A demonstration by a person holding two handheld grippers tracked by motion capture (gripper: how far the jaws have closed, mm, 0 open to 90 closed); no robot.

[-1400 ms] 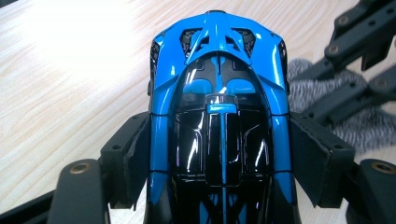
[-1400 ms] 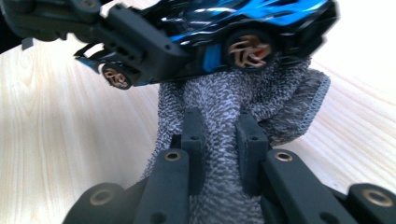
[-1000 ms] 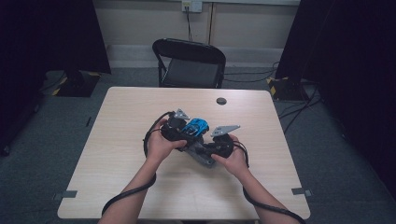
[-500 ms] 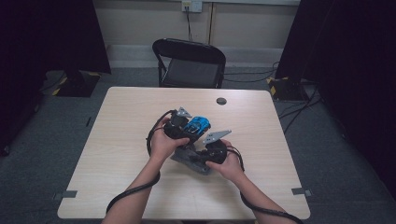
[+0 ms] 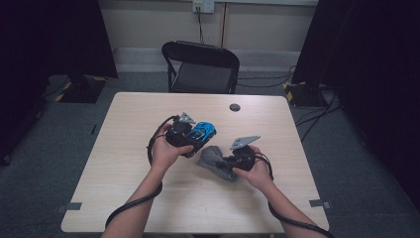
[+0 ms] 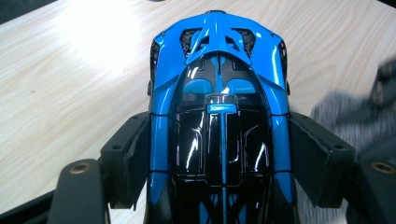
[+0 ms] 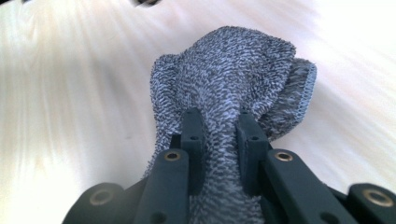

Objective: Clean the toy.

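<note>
While my left gripper (image 6: 219, 158) clamps the blue toy car (image 6: 219, 116) steady, my right gripper (image 7: 219, 135) pinches the grey cloth (image 7: 229, 88) beside the car, ready to wipe.

Blue toy car (image 6: 219, 93) — btwn jaws

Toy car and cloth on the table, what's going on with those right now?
A person at a table works with a gripper in each hand. The left gripper is clamped on the sides of a blue and black toy car, holding it. The right gripper pinches a bunched grey cloth. In the high view, the cloth sits just beside the car, not clearly touching it. It looks like a wiping job on the car.
</note>
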